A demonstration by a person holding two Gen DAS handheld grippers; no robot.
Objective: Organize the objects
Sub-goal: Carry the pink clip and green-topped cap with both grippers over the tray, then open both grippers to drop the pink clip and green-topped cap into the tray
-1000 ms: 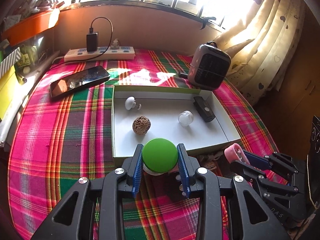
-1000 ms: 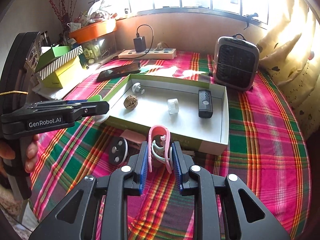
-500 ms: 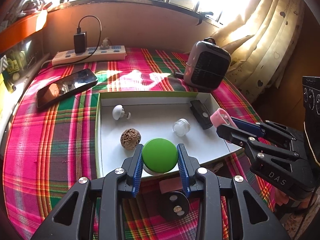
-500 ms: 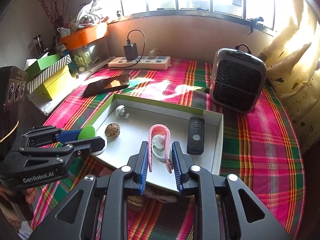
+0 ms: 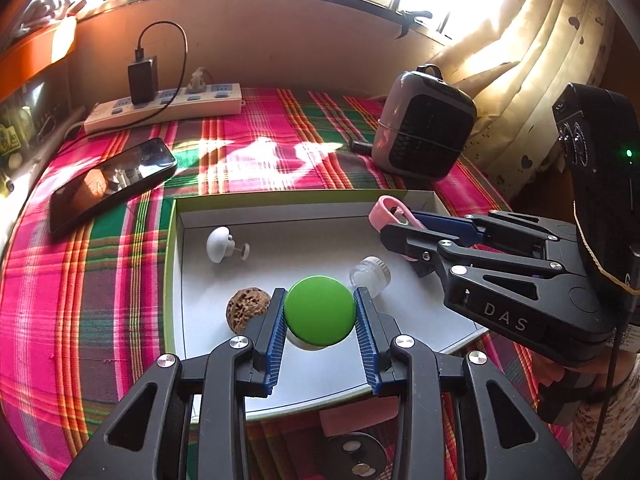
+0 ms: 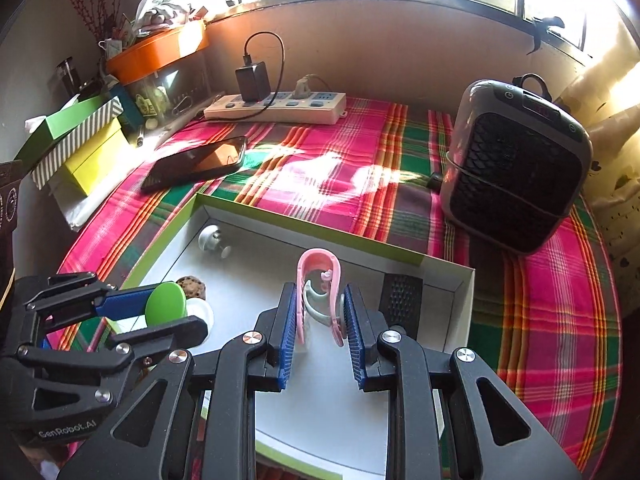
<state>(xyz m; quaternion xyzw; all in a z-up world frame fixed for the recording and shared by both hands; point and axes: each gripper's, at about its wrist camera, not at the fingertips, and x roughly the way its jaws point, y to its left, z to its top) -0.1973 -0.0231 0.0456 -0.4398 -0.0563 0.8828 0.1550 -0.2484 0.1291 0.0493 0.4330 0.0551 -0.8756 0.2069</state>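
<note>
Two hand-held grippers carry objects over a shallow white tray (image 5: 180, 216) that rests on a worktop covered with a plaid cloth (image 5: 80, 280). The left gripper (image 5: 320, 312) is clamped on a green-capped round object (image 5: 320, 310), its blue pads pressing the cap on both sides; the object hangs above the tray's near half, just beside a walnut (image 5: 246, 306) and a small clear jar (image 5: 370, 276) lying on the tray floor. The right gripper (image 6: 320, 312) stands narrow, holding a pink clip (image 6: 319, 280) upright between its pads, above the tray's middle and near a black remote (image 6: 400, 300) by the tray's right wall. A white knob (image 5: 220, 242) lies toward the tray's far left corner. Beyond the tray sit a phone (image 5: 112, 184), a power strip (image 5: 168, 106) and a small heater (image 5: 424, 132).

The step in hand appears to be setting both carried objects down inside the tray. To do it well, each gripper should probably descend over bare tray floor, clear of the walnut, jar and remote, and open only once its object is at or just above the floor, so that the round object does not roll and the clip does not tip. The two grippers are near each other over the tray, so releasing one at a time would likely avoid a collision.
</note>
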